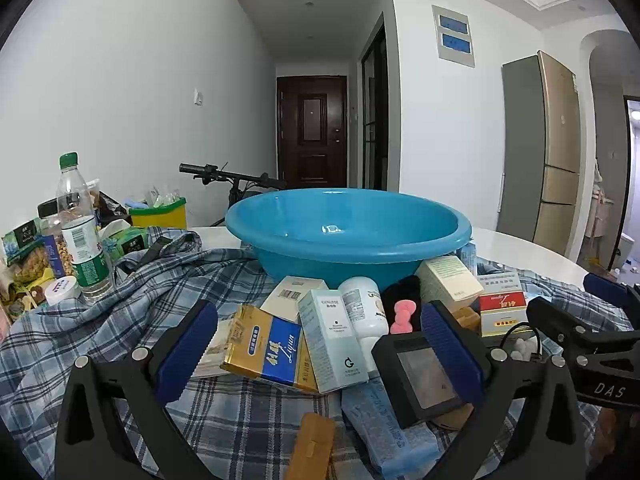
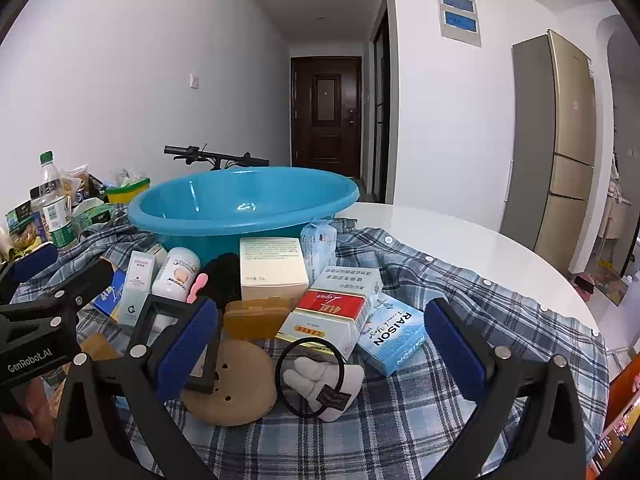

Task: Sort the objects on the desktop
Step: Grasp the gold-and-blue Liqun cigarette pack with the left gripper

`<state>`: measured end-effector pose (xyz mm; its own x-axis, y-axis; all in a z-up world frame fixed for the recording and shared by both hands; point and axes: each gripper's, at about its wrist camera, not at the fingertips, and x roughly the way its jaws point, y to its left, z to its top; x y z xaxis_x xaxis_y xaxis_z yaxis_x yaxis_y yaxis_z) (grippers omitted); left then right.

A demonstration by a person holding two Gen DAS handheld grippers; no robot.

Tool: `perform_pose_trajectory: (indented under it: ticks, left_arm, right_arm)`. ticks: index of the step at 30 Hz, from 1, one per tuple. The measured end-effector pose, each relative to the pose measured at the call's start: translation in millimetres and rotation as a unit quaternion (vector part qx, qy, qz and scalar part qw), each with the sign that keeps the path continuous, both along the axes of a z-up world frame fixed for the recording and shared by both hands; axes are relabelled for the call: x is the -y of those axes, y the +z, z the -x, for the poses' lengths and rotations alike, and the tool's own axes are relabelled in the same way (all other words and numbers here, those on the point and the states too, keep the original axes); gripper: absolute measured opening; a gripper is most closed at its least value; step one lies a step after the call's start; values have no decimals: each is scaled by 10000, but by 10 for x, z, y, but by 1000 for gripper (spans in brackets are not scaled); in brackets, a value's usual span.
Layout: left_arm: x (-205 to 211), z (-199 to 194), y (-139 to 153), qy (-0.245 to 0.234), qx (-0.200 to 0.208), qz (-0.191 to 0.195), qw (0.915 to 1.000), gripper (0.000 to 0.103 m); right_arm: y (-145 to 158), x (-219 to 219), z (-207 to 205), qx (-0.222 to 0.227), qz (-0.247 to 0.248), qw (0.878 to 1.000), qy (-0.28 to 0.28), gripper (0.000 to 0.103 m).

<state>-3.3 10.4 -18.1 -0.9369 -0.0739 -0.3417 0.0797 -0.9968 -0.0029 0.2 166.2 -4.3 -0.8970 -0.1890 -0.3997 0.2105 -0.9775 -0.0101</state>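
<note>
A blue plastic basin (image 1: 344, 236) (image 2: 244, 204) stands on a plaid shirt, with a heap of small items in front of it. My left gripper (image 1: 320, 354) is open, hovering low over a gold-and-blue cigarette box (image 1: 272, 344), a pale carton (image 1: 332, 344) and a black framed square (image 1: 420, 376). My right gripper (image 2: 322, 348) is open above a black hair tie with a white plush (image 2: 316, 376), a tan disc (image 2: 236, 384), a red-and-white box (image 2: 332, 316) and a blue RAISON box (image 2: 394, 332). Neither holds anything.
The plaid shirt (image 1: 120, 320) covers a white round table (image 2: 440, 232). At the left stand a water bottle (image 1: 82, 240), snack packs and a yellow bin (image 1: 160, 212). A cream box (image 2: 272, 268) and a white bottle (image 2: 176, 272) lean near the basin.
</note>
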Motion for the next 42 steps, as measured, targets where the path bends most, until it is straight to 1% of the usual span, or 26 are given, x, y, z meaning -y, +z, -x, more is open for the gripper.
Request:
perform_pose_trajectory:
  ticks: [17, 23, 26, 28, 30, 32, 33, 35, 37, 38, 40, 42]
  left_arm:
    - [11, -22, 5, -6, -32, -20, 10000, 103]
    - [-10, -26, 9, -10, -46, 8, 10000, 103]
    - [22, -26, 3, -31, -22, -27, 10000, 103]
    - [21, -17, 28, -14, 65, -18, 10000, 103]
    - [55, -33, 105, -60, 168, -216, 9996, 103]
    - [82, -77, 180, -124, 194, -357, 9991, 103]
    - [80, -97, 225, -163, 217, -350, 9990, 103]
    - [50, -128, 256, -151, 307, -196, 9992, 103]
    - [-5, -154, 250, -166, 524, 20, 9985, 103]
    - [-22, -171, 234, -199, 618, 67, 9979, 103]
    - [-40, -223, 180, -242, 800, 66, 9965, 103]
    - [-32, -260, 115, -230, 993, -17, 9948, 103]
  right_arm:
    - [-30, 0, 53, 30, 21, 9999, -99, 102]
    - [-34, -3, 86, 128, 53, 9999, -37, 98]
    - [-38, -37, 114, 222, 195, 9996, 7, 93]
    - [-33, -61, 135, 418, 335, 9985, 130, 92]
    - [-7, -82, 121, 497, 411, 9976, 243, 87]
    - [41, -91, 91, 471, 364, 9978, 302, 86]
    - [59, -88, 76, 467, 328, 9978, 334, 86]
    - [91, -86, 41, 476, 258, 9978, 384, 86]
    - [106, -89, 22, 538, 234, 9975, 395, 82]
    - [110, -93, 16, 586, 262, 9970, 430, 81]
    - [109, -98, -4, 668, 326, 9960, 487, 81]
    - [94, -86, -37, 725, 283, 9956, 526, 77]
